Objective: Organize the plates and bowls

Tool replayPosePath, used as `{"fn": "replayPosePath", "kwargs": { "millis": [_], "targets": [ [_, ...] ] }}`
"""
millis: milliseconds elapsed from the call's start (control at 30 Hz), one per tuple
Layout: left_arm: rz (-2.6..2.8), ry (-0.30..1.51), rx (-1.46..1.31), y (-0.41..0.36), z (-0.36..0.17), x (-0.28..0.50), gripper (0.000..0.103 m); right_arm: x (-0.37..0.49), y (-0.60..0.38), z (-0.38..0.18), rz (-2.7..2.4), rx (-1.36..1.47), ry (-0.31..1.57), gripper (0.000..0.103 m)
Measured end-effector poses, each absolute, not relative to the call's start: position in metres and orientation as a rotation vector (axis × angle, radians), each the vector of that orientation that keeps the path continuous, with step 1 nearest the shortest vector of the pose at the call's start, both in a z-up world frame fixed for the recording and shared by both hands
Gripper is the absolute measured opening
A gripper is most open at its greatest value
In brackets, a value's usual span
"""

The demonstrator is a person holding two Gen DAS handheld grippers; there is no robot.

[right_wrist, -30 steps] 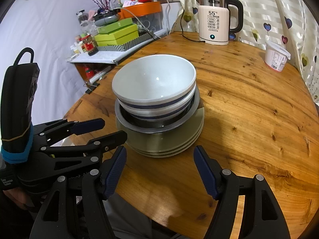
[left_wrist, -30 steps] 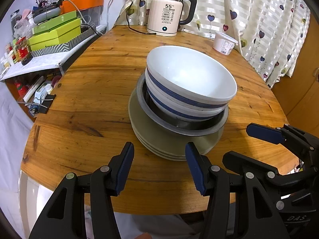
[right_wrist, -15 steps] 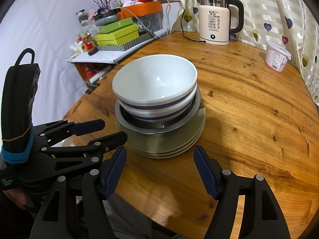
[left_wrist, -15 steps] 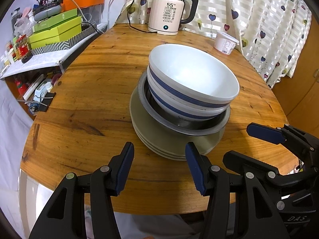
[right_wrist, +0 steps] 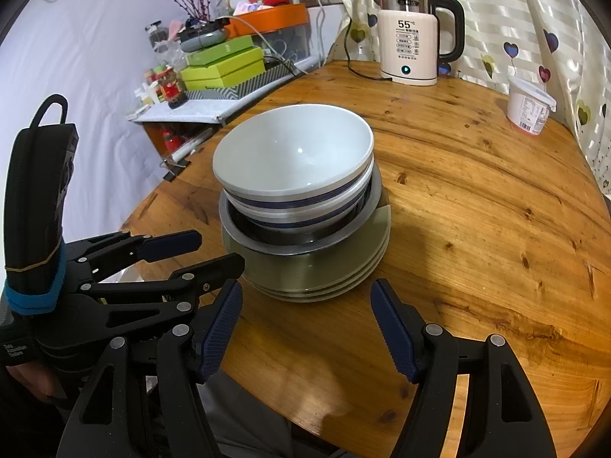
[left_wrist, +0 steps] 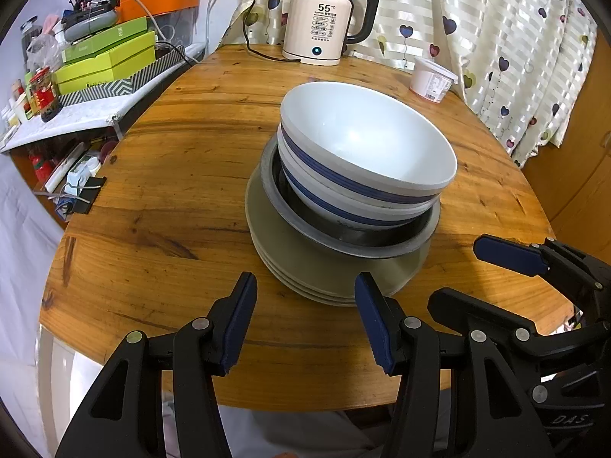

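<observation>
Left wrist view: my left gripper hangs over the near edge of the round wooden table, jaws apart, nothing between them. Just ahead stands the stack: white bowls with blue bands nested in a shallow grey metal dish, on a pile of olive-green plates. My right gripper shows at right, jaws spread, empty. Right wrist view: my right gripper is open near the plates, not touching. A cream electric kettle and a white plastic tub sit at the far edge.
</observation>
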State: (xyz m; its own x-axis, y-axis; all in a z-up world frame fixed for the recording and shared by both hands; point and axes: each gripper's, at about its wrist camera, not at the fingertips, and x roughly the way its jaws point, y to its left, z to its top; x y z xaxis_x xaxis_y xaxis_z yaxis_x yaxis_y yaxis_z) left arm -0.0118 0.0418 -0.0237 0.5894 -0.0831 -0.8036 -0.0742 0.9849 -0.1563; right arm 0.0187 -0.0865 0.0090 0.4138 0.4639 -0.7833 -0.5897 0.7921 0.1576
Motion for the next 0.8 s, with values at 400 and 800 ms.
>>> {"fn": "replayPosePath", "kwargs": {
  "millis": [400, 800],
  "targets": [
    [-0.001, 0.937, -0.179, 0.0419, -0.0217, -0.0131, 0.054, 0.0176, -0.0846, 0.0099, 0.667, -0.15, 0.924, 0.07],
    [0.007, 0.934, -0.174, 0.0416, -0.0175, -0.0164, 0.054, 0.0162, -0.0864, 0.0129, 0.671, -0.147, 0.912, 0.07]
  ]
}}
